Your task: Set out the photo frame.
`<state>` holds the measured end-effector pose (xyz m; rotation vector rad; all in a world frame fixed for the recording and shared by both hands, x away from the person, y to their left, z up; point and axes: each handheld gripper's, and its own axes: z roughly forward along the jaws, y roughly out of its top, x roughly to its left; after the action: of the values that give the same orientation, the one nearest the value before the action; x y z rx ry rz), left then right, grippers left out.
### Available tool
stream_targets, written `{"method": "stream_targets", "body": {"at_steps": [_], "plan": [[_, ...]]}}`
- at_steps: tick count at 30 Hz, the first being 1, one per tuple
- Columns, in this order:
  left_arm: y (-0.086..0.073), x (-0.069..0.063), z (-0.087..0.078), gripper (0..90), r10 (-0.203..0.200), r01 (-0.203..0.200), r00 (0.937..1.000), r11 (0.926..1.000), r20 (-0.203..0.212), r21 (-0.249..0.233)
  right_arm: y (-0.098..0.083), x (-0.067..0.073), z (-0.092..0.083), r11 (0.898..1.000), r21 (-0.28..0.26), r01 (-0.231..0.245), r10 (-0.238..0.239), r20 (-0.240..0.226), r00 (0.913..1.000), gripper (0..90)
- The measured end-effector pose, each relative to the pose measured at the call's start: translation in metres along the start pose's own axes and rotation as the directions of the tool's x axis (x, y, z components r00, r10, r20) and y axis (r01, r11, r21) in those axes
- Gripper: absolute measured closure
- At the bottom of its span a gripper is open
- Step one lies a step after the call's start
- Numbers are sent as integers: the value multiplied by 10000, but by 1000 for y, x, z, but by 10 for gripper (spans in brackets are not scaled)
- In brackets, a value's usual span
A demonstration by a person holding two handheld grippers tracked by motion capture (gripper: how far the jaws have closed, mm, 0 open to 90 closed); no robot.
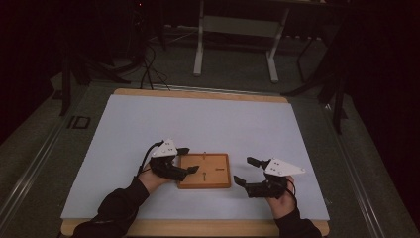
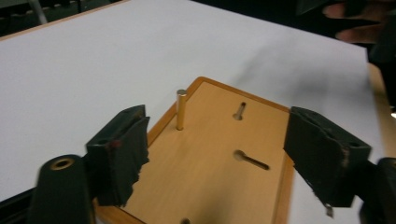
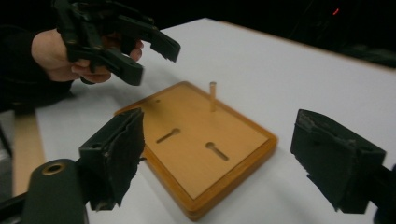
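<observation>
My left gripper (image 1: 190, 159) hangs at the near-left edge of the wooden board (image 1: 210, 179), jaws spread with nothing between them. My right gripper (image 1: 246, 171) sits just right of the board, clear of it, jaws wide and empty. The board lies flat on the white mat (image 1: 148, 124). A brass peg (image 2: 180, 109) stands upright near its far edge.
</observation>
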<state>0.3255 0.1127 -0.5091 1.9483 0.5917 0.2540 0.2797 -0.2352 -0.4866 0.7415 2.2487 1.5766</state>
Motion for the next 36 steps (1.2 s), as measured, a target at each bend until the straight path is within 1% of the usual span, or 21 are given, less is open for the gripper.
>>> {"method": "stream_targets", "body": {"at_steps": [1,2,3,5,6,8,9,11,12,15,17,18,19,20,21,22,25,27,30,32,36], "plan": [[1,1,4,279,3,-2,10000,10000,-45,78,-1,1,-2,10000,19,54,-54,28,10000,171],[1,1,6,307,34,-32,9999,9999,-102,167,-2,1,-3,10000,-12,-49,49,-278,9996,162],[1,2,8,339,74,-73,9999,9998,-79,203,-3,1,-3,9999,-104,-78,74,-330,9994,166],[2,4,14,392,82,-80,9999,9995,-76,291,-5,2,-3,9999,137,-2,9,-511,9987,168],[2,5,16,413,165,-162,9998,9994,-82,321,-6,4,-3,9999,118,95,-90,-473,9988,168],[3,6,21,441,199,-195,9997,9990,-104,392,-7,4,-3,9997,232,64,-48,-688,9976,153],[3,8,23,448,122,-120,9999,9990,-52,430,-9,4,-3,9999,127,62,-54,-675,9977,150],[3,11,29,482,152,-150,9999,9988,-43,461,-10,3,-3,9999,91,67,-60,-704,9975,145],[3,13,31,497,128,-127,9999,9987,-27,491,-11,3,-4,9999,-11,138,-139,-589,9982,146],[3,15,38,525,193,-190,9998,9979,-38,619,-12,2,-6,10000,-69,30,-34,-544,9985,145],[3,17,41,543,157,-157,9999,9977,-6,654,-12,2,-5,10000,-15,78,-79,-522,9986,145],[4,18,43,558,154,-148,9998,9980,-93,622,-12,2,-6,9999,-12,136,-137,-473,9988,144],[4,19,44,559,95,-90,9999,9983,-83,579,-12,3,-5,9999,89,56,-52,-546,9985,142],[5,20,45,582,29,-29,10000,9986,0,537,-12,3,-5,9998,159,74,-66,-482,9988,142],[5,20,47,586,22,-20,10000,9986,-37,531,-12,4,-5,9996,253,125,-115,-409,9991,142],[6,21,49,591,16,-17,10000,9984,15,559,-13,4,-5,9995,317,12,5,-550,9985,142],[7,20,53,629,79,-90,9998,9979,170,647,-13,4,-5,9993,365,-109,133,-670,9977,142],[8,19,55,663,234,-239,9997,9969,79,753,-13,4,-5,9990,426,-128,155,-644,9978,139],[9,19,58,700,268,-271,9996,9964,50,804,-14,4,-4,9987,507,12,15,-534,9986,137],[10,19,58,738,204,-214,9997,9970,145,742,-14,5,-3,9987,503,-17,50,-657,9978,137],[10,20,60,812,301,-313,9994,9965,172,775,-15,5,-1,9984,552,111,-76,-633,9980,137]]}}
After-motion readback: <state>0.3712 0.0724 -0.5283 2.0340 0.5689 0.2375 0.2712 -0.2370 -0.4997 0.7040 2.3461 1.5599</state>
